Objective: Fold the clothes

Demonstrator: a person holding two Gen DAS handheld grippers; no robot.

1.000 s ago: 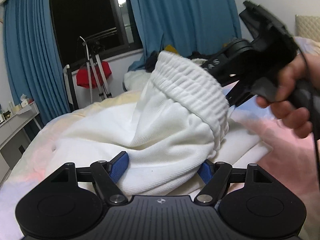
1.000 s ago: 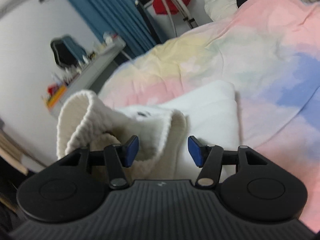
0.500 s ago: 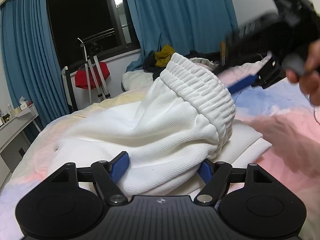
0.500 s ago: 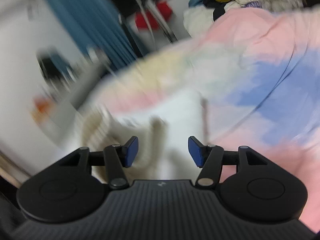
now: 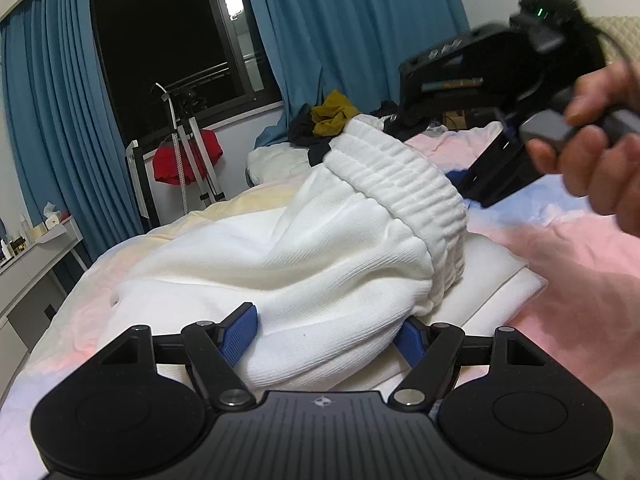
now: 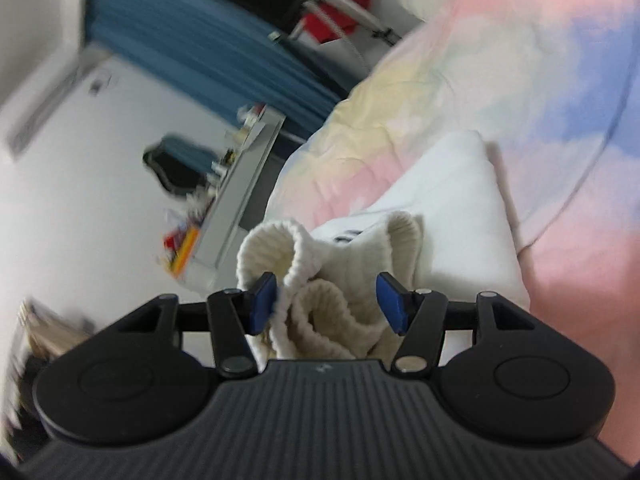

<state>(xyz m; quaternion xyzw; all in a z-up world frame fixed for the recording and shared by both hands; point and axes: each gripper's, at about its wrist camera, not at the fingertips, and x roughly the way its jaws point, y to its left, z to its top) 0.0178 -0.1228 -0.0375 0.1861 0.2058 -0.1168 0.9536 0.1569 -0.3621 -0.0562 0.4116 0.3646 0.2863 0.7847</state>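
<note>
While the white knit garment [image 5: 320, 276] lies bunched between its spread fingers, the left gripper [image 5: 326, 334] is not clamped. The right gripper [image 6: 327, 307], fingers also apart, has the ribbed waistband [image 6: 320, 312] between them above the pastel bedsheet [image 6: 520, 92].

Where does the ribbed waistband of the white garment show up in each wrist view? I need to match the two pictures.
Left wrist: the ribbed waistband arcs across centre-right, raised above the white garment, beside the right gripper.
Right wrist: the waistband is bunched at lower centre, between the open blue fingers.
Shared landmark: the red cloth on the stand.
</note>
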